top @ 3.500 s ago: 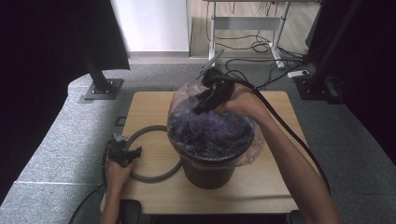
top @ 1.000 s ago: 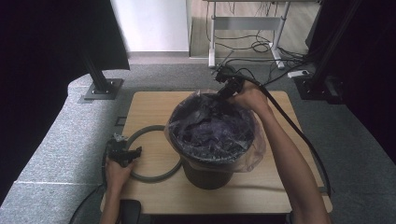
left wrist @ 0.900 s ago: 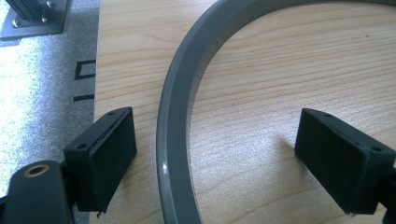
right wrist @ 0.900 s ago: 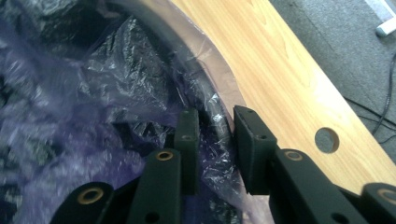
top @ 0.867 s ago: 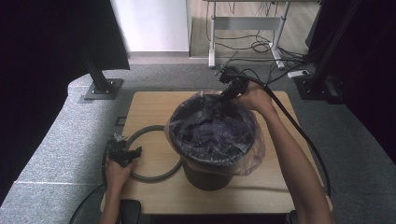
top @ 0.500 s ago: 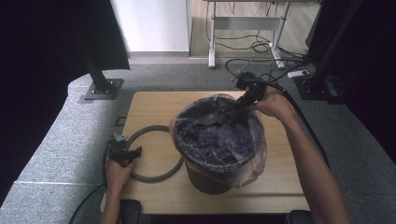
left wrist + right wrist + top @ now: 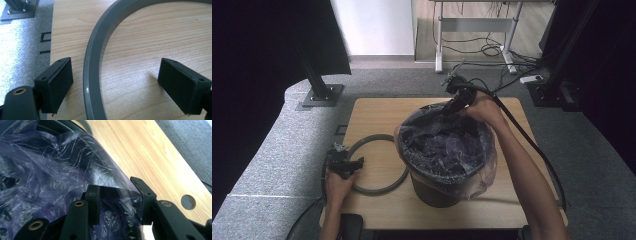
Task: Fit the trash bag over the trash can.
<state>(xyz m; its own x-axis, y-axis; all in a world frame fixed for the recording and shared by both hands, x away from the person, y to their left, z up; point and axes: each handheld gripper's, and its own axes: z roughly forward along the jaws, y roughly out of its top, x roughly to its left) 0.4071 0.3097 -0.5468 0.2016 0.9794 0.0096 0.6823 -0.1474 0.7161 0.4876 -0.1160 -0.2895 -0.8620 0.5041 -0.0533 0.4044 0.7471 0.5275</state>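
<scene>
Grey plastic forms the ring that lies flat on the wooden table and passes between the jaws of the left claw. Those jaws stand wide apart, one pad on each side of the ring's band, and neither pad touches it. In the high view the left claw sits at the ring's near-left edge, held level in the left hand, whose forearm comes straight up from the table's near edge. A black printed mark shows on the table edge beyond the left jaw, too partial to read.

Farther off, to the right of the ring, stands the dark bin, upright with its mouth facing up, lined with a thin purple bag whose rim drapes over the outside. The right claw is at the bin's far rim, pointing down and towards the person, with the right hand above it and the arm stretched long across the table's right side. In the right gripper view the right claw has a taut fold of the bag between its jaws. These jaws have just been opening, and a gap shows between them, so I cannot tell whether the pads still pinch the film.
</scene>
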